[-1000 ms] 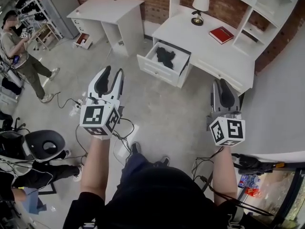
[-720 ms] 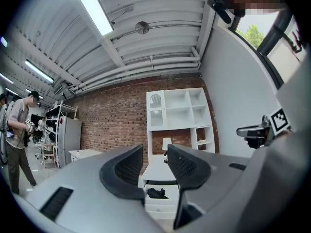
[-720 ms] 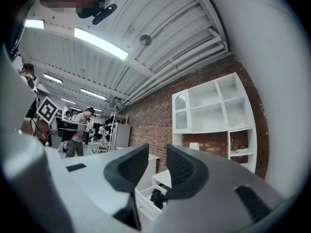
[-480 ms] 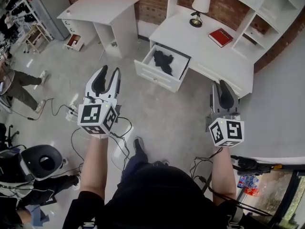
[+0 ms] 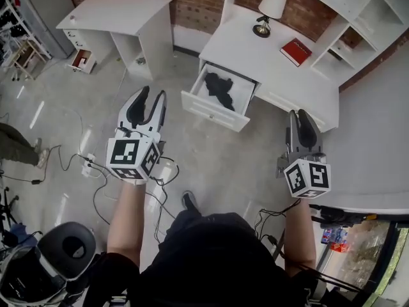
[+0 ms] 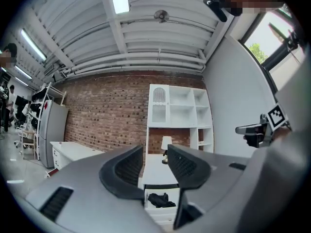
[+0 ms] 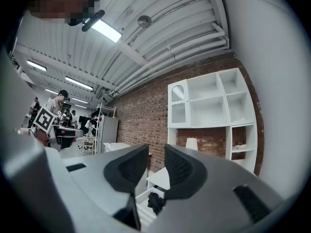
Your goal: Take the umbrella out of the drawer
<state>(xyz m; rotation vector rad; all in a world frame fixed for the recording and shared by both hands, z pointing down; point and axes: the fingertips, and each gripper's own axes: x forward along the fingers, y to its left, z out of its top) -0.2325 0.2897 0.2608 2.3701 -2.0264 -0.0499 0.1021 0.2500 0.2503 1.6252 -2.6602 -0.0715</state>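
Observation:
A black folded umbrella (image 5: 219, 88) lies in the open white drawer (image 5: 211, 108) of the desk, some way ahead of both grippers. My left gripper (image 5: 151, 95) is held level over the floor, left of the drawer, open with nothing between its jaws. My right gripper (image 5: 298, 115) hovers near the desk's front right corner, open and empty; its jaws have just been opening a little. In the left gripper view the umbrella (image 6: 160, 199) shows below the left gripper (image 6: 156, 155). In the right gripper view the umbrella (image 7: 155, 202) lies under the right gripper (image 7: 155, 155).
The white desk (image 5: 255, 50) carries a lamp (image 5: 268, 8) and a red book (image 5: 295, 51), with a shelf unit (image 5: 358, 18) at its right. A second white desk (image 5: 118, 11) stands left. Cables (image 5: 96, 171) and a black stool (image 5: 64, 251) are on the floor.
Both grippers and the person have moved forward toward the desk, so the open drawer sits nearer. The bystander at the left has slid almost out of the head view.

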